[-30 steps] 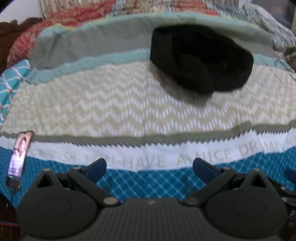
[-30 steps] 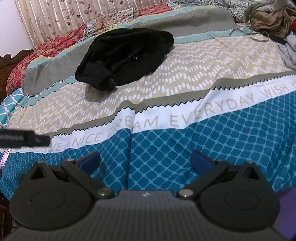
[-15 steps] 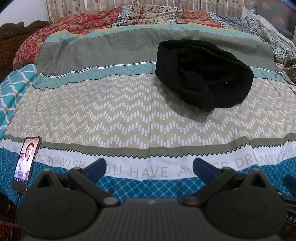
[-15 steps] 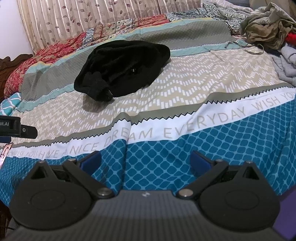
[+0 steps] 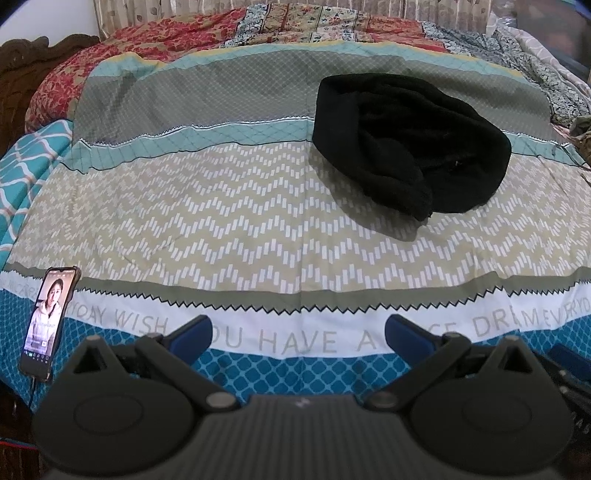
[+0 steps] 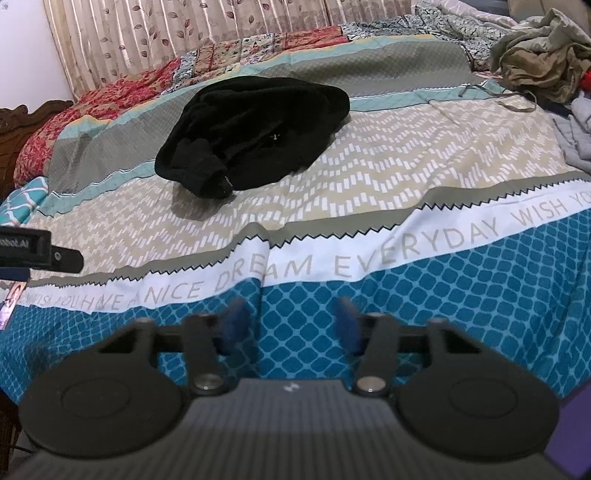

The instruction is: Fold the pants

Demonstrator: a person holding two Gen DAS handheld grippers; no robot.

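Observation:
Black pants (image 5: 410, 147) lie in a crumpled heap on the patterned bedspread (image 5: 221, 221), far from both grippers; they also show in the right wrist view (image 6: 251, 133). My left gripper (image 5: 298, 334) is open and empty over the near edge of the bed. My right gripper (image 6: 290, 319) is empty over the blue part of the spread, its blue pads (image 6: 233, 317) blurred and partly drawn together with a gap between them. The left gripper's body (image 6: 37, 251) shows at the left edge of the right wrist view.
A phone (image 5: 48, 321) with a lit screen lies at the bed's near left corner. A pile of olive and grey clothes (image 6: 543, 62) sits at the far right. A red floral quilt (image 5: 166, 40) and a curtain (image 6: 184, 29) lie beyond. A dark wooden headboard (image 5: 22, 74) is at left.
Both grippers rose and tilted, so more of the bed shows. The right gripper's pads have moved closer together; the left stays wide open. The pants have not moved.

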